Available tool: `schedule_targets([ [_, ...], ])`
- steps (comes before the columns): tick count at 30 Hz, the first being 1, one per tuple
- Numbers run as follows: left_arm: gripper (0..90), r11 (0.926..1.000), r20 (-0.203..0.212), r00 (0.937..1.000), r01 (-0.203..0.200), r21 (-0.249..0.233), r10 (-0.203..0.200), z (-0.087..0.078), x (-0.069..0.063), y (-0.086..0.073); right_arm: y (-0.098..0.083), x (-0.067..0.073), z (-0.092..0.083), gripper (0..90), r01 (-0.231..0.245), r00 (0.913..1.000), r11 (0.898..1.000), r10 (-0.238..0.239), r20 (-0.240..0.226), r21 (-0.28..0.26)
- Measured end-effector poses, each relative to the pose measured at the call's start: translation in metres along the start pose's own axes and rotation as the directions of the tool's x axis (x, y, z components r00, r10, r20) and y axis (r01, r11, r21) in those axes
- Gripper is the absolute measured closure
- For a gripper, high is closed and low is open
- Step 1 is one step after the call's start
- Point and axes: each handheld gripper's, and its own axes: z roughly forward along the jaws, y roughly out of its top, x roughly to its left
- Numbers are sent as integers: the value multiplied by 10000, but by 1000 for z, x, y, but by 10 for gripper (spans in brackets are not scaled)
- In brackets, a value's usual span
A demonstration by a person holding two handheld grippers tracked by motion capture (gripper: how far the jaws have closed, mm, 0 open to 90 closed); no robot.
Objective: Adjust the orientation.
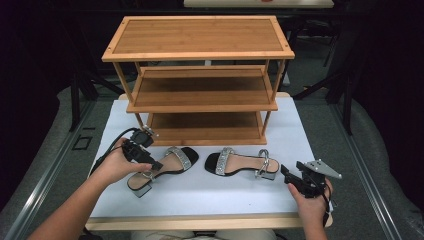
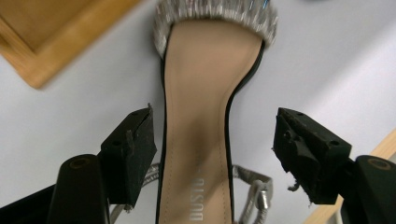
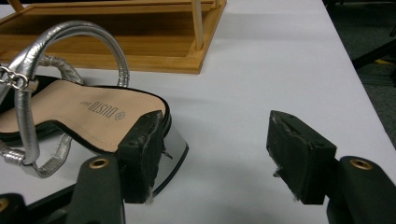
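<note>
Jaws apart on left hand-held gripper (image 2: 215,154) astride left sandal (image 2: 201,140), right hand-held gripper (image 3: 217,154) agape beside table edge (image 3: 373,112)

High view: above near edge of desk (image 1: 200,200), facing forward and down. Left gripper view: very close, straight down on left sandal (image 2: 201,116). Right gripper view: low, close, along desktop toward rack (image 3: 116,42); shared with high view.
</note>
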Motion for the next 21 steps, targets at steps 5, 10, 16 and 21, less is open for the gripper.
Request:
schedule_targets([
  [5, 313, 9948, 42, 10000, -24, 1021, 20, 16, 6, 9, -1, 0, 1, 360, -28, 10000, 10000, 28, -59, -17],
  [10, 332, 9879, 144, 9999, 34, 1553, -57, 26, 8, 13, -1, 0, 2, 358, 31, 9999, 9999, -30, -109, 123],
  [16, 327, 9622, 236, 9992, -374, 2697, 323, 39, 14, 14, -1, 0, 1, 357, 35, 9999, 9999, -34, -139, 114],
  [21, 325, 9533, 269, 9987, -483, 2981, 422, 48, 12, 14, -1, -1, 2, 357, -25, 9998, 10000, 26, -207, 56],
])
